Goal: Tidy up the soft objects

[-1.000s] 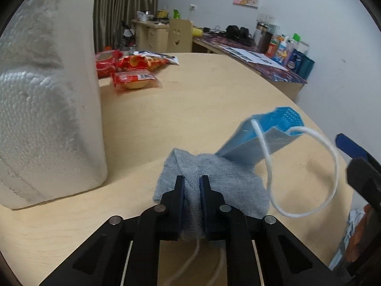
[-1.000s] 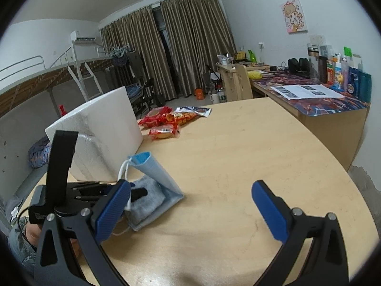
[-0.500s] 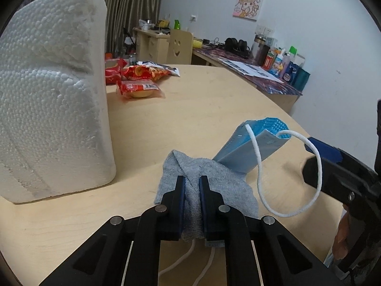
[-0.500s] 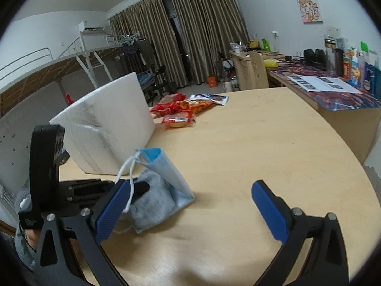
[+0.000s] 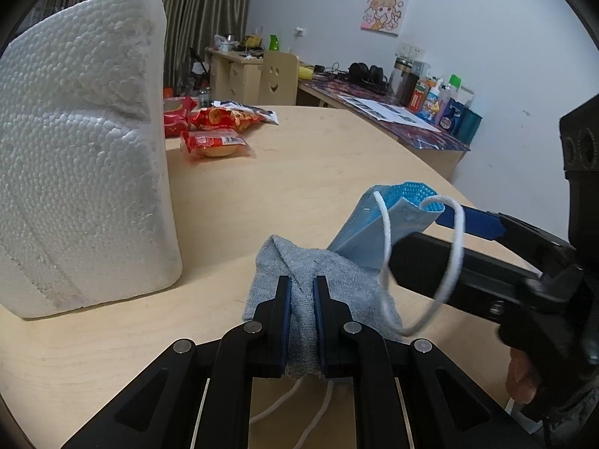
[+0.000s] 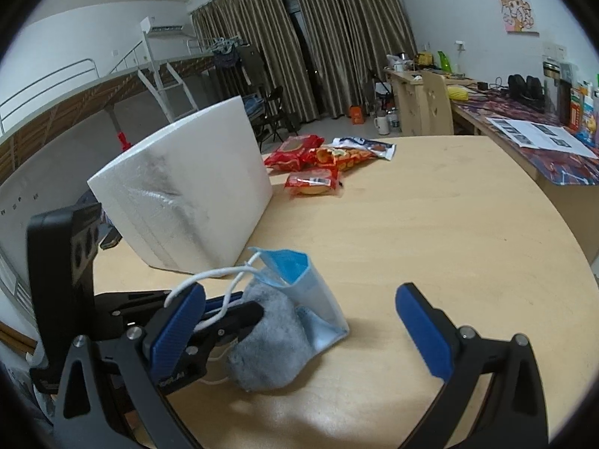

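Sock (image 5: 299, 288) and face mask (image 5: 378, 232) lie bunched on the surface (image 5: 299, 172), pinched by the left hand-held gripper (image 5: 300, 292); the right hand-held gripper (image 6: 299, 321), spread wide beside them, seems about to take the mask.

Left gripper (image 5: 300, 292): jaws clamped on grey fuzzy cloth (image 5: 337, 280), pointing 12 o'clock. Right gripper (image 6: 299, 321): jaws spread wide, at the left's 3 o'clock, near.
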Available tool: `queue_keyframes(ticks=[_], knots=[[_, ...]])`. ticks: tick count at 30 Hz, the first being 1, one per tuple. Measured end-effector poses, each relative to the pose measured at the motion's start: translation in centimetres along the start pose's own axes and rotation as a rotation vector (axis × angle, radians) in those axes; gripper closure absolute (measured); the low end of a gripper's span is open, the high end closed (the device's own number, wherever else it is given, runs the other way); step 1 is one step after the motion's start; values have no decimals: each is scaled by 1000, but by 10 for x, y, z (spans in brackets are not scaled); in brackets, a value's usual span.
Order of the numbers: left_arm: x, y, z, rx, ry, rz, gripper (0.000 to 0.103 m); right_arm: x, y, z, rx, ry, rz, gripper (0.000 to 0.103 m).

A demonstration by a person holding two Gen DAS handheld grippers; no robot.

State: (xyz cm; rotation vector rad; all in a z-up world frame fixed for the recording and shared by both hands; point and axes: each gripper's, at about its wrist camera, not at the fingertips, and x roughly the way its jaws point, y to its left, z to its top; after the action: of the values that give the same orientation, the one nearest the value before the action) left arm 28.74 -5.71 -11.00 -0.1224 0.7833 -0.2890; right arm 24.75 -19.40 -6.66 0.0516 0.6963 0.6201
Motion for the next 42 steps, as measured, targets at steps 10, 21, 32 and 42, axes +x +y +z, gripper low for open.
queue_keyframes(ticks=[10, 21, 32, 42], knots=[[-3, 2, -1, -10, -7, 0, 91, 15, 2, 1, -30, 58, -37, 27], [-4, 1, -1, -12, -11, -3, 91, 12, -13, -6, 33, 53, -40, 93], [-8, 2, -1, -11, -25, 1, 91, -1, -24, -5, 52, 28, -87, 93], [-9, 0, -1, 4, -41, 6, 91, -18, -31, -11, 55, 10, -131, 93]])
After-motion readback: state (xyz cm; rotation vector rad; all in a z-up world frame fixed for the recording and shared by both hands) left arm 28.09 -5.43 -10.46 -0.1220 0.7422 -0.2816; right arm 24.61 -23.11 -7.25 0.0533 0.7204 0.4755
